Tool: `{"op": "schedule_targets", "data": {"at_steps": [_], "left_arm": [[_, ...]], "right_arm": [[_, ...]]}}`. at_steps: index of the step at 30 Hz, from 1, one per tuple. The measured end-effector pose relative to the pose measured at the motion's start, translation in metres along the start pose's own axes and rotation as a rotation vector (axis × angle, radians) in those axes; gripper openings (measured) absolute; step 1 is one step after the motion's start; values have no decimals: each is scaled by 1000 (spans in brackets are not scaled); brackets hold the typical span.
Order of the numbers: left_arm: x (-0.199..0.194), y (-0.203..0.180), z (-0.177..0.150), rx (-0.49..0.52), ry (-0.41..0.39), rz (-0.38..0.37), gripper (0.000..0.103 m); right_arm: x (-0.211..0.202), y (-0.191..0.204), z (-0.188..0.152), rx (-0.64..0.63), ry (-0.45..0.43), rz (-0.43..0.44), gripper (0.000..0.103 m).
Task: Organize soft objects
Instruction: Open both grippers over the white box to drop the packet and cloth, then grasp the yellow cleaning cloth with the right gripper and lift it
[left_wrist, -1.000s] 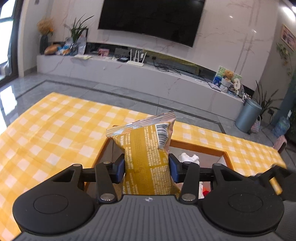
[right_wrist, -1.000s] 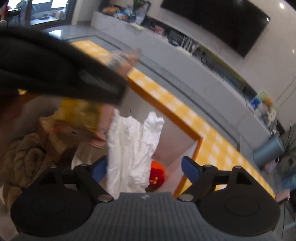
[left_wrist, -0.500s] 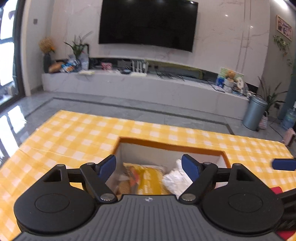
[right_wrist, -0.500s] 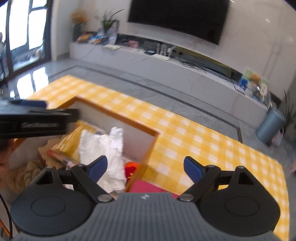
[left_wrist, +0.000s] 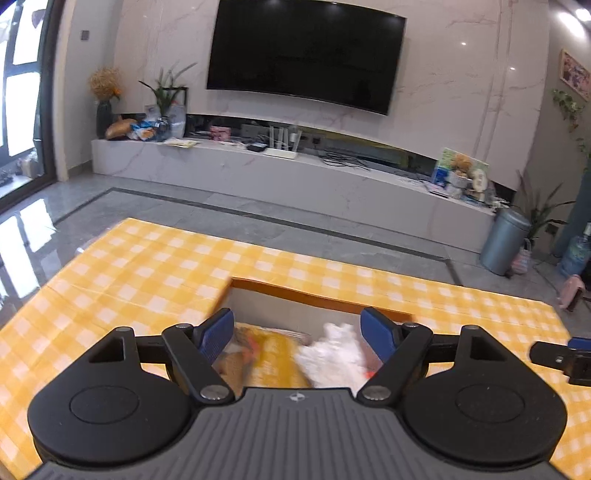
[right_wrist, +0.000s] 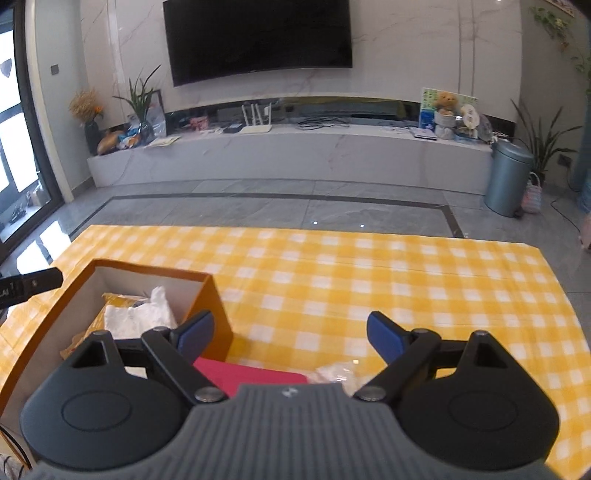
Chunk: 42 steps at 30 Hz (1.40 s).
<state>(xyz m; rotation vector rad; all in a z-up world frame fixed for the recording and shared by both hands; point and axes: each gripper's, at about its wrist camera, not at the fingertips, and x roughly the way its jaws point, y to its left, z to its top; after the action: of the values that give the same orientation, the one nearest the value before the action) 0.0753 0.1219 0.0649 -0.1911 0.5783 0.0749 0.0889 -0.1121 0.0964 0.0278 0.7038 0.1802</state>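
**Hovering over the box with both grippers empty**

Starting at the left gripper (left_wrist: 297, 334) — jaws spread wide, nothing between the pads, hanging right above the orange box (left_wrist: 321, 300). Straight below it sit the yellow snack bag (left_wrist: 273, 354) and a crumpled white cloth (left_wrist: 334, 356), both already inside, so I'd guess it's parked there simply because that's the drop spot.

The right gripper (right_wrist: 290, 334) is just as wide and just as empty, set past the box's right wall over the checked tablecloth (right_wrist: 369, 273). Under it, near the table's front edge, lie a pink flat thing (right_wrist: 255, 376) and a pale crinkly bundle (right_wrist: 338, 371) — probably next in line.

Those two only show in the right view. The left view looks deeper into the box but is blurry, and catches only the right gripper's tip at its right edge.
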Motion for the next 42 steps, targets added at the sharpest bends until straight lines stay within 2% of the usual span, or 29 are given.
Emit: {"op": "schedule_targets", "data": {"at_steps": [9, 13, 17, 21, 26, 29, 33, 36, 38, 42], "left_arm": [[-30, -58, -13, 97, -21, -131, 92], [-31, -88, -25, 205, -2, -197, 92], [-25, -112, -39, 267, 1, -218, 93], [-8, -123, -50, 300, 31, -220, 93], [7, -126, -65, 358, 64, -174, 93], [9, -125, -68, 359, 74, -165, 93], [6, -123, -68, 360, 75, -178, 93], [4, -125, -69, 392, 70, -188, 93], [2, -126, -71, 412, 57, -184, 93], [1, -125, -70, 412, 49, -185, 93]], "right_arm": [[-21, -36, -14, 18, 2, -9, 88], [-16, -51, -28, 28, 21, -22, 88], [-8, -67, -44, 51, 40, -22, 88], [6, -86, -61, 90, 77, -38, 88], [31, -103, -86, 161, 225, -43, 88], [43, -106, -102, 193, 310, -37, 77], [54, -96, -110, 154, 372, 61, 76], [57, -83, -111, 83, 365, 59, 75], [58, -79, -111, 59, 375, 72, 68], [62, -70, -115, -7, 392, 108, 68]]}}
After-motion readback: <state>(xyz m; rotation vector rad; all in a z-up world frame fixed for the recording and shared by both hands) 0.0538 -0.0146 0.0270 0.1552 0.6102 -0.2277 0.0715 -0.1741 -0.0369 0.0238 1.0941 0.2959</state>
